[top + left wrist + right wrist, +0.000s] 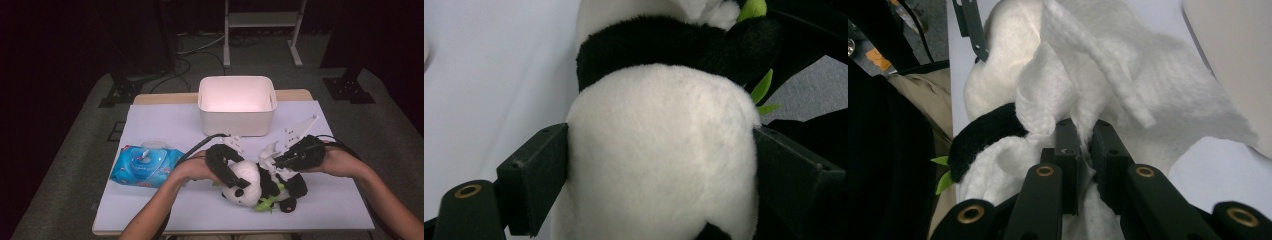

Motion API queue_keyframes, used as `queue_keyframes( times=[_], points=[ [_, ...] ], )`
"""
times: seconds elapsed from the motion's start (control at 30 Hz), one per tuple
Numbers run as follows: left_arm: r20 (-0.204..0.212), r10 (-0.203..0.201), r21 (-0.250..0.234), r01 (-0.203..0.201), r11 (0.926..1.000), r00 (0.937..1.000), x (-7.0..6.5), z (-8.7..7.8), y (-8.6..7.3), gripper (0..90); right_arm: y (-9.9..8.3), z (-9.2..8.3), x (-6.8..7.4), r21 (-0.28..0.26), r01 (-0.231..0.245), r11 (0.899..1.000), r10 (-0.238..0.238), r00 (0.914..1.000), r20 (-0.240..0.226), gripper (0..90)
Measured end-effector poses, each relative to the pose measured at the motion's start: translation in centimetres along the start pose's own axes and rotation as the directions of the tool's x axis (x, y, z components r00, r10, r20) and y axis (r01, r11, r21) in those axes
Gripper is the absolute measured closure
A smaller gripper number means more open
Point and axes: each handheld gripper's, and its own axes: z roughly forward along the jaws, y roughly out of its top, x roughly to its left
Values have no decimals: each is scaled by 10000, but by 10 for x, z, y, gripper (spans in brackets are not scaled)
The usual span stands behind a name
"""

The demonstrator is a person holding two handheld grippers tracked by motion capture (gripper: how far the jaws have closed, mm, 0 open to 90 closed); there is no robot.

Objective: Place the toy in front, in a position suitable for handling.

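Left claw (659, 165) jaws spread wide around the toy panda's (247, 185) white head, touching its sides. Right claw (1085, 145) clamped on a white wipe (1128, 85) over the panda's body.

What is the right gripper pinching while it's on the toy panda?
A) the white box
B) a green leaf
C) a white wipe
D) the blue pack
C: in the right gripper view, the right gripper has its jaws shut on a crumpled white wipe draped against the panda.
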Motion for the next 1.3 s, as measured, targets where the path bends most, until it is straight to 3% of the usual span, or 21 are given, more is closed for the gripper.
queue_keyframes(
  times=[0.2, 0.37, 0.63, 0.73, 0.8, 0.93, 1.03, 1.13, 1.23, 1.27, 1.3],
  points=[
    [-71, 365, 61, -365, 9993, 9993, 0, -4, 0, 313, 0, -1, 1, -37, 97, 9999, -97, 9999, 139, 820],
    [-317, 828, -48, -830, 9965, 9961, 3, -7, 4, 390, 2, -9, -4, -144, 65, 9999, -60, 9994, 350, 820],
    [-525, 1605, -155, -1615, 9868, 9856, 13, -11, 22, 404, 12, -18, -18, -466, 72, 9989, -50, 9989, 474, 819],
    [-623, 1693, -61, -1700, 9854, 9836, 20, -15, 26, 405, 15, -19, -26, -500, 9, 9988, 16, 9987, 509, 819],
    [-677, 1878, -37, -1885, 9821, 9799, 25, -18, 27, 405, 16, -20, -31, -496, -35, 9988, 61, 9986, 519, 819],
    [-697, 1935, -79, -1945, 9809, 9786, 33, -20, 27, 404, 20, -21, -38, -432, -110, 9990, 136, 9980, 623, 819],
    [-626, 2266, -198, -2283, 9734, 9720, 35, -18, 23, 404, 21, -20, -49, -436, -284, 9986, 311, 9976, 625, 819],
    [-592, 2117, -214, -2132, 9768, 9755, 34, -14, 18, 400, 20, -10, -54, -240, -464, 9986, 474, 9979, 444, 819],
    [-491, 1669, -56, -1674, 9859, 9848, 33, -9, 11, 351, 19, 2, -50, -74, -338, 9994, 340, 9991, 253, 819],
    [-491, 1669, -56, -1674, 9859, 9848, 33, -9, 11, 323, 19, 4, -49, -43, -365, 9993, 366, 9991, 210, 819],
    [-483, 1179, -90, -1185, 9929, 9918, 32, -9, 8, 272, 18, 8, -48, -50, -317, 9995, 318, 9994, 152, 820]
  ],
)
